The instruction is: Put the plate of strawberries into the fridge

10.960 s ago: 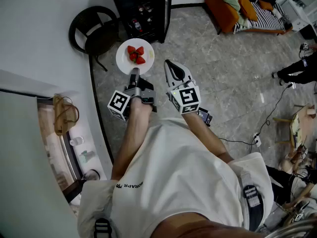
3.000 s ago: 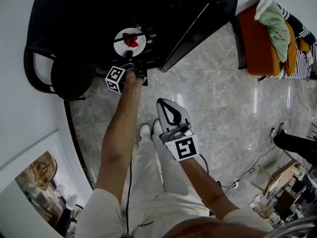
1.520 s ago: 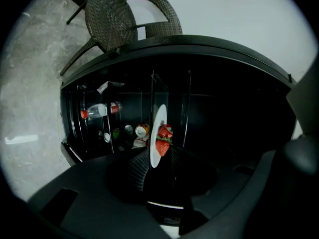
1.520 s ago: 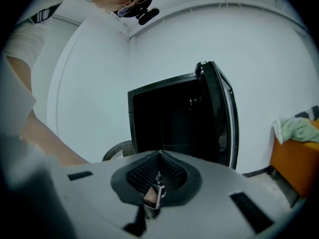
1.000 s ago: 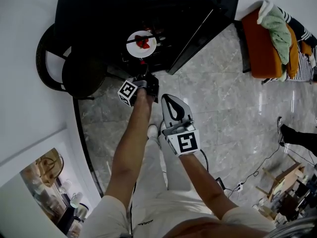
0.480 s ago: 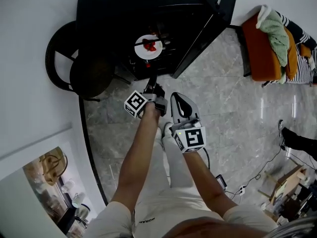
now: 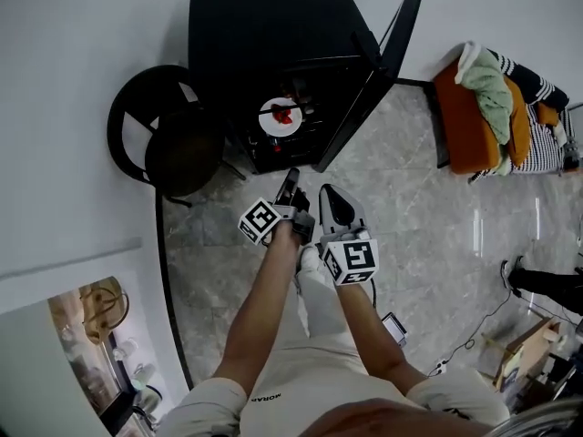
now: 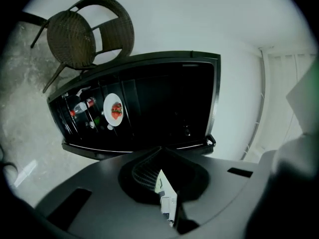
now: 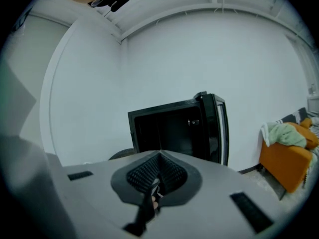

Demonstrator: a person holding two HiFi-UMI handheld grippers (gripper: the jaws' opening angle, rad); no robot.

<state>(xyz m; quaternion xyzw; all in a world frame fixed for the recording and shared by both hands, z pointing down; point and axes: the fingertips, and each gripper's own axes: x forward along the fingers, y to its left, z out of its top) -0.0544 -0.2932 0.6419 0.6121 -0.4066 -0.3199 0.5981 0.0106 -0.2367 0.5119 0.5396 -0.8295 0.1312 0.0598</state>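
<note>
The white plate of strawberries (image 7: 280, 116) sits on a shelf inside the black fridge (image 7: 264, 35), whose door (image 7: 369, 85) stands open to the right. In the left gripper view the plate (image 8: 114, 110) shows on the shelf beside small bottles. My left gripper (image 7: 290, 182) is shut and empty, held in front of the fridge and well clear of the plate. Its fingertips (image 8: 162, 151) meet with nothing between them. My right gripper (image 7: 330, 200) hangs beside it, also shut and empty. It faces the fridge (image 9: 174, 128) from a short way back.
A dark wicker chair (image 7: 168, 144) stands left of the fridge, against the white wall. An orange sofa (image 7: 474, 121) with a green cloth and striped bedding lies at the right. Grey marble floor spreads between them. A cable runs across the floor at the lower right.
Both grippers have drawn back from the fridge and risen, the left one more. The plate stays on its shelf. The head view has pulled back, showing the whole fridge top.
</note>
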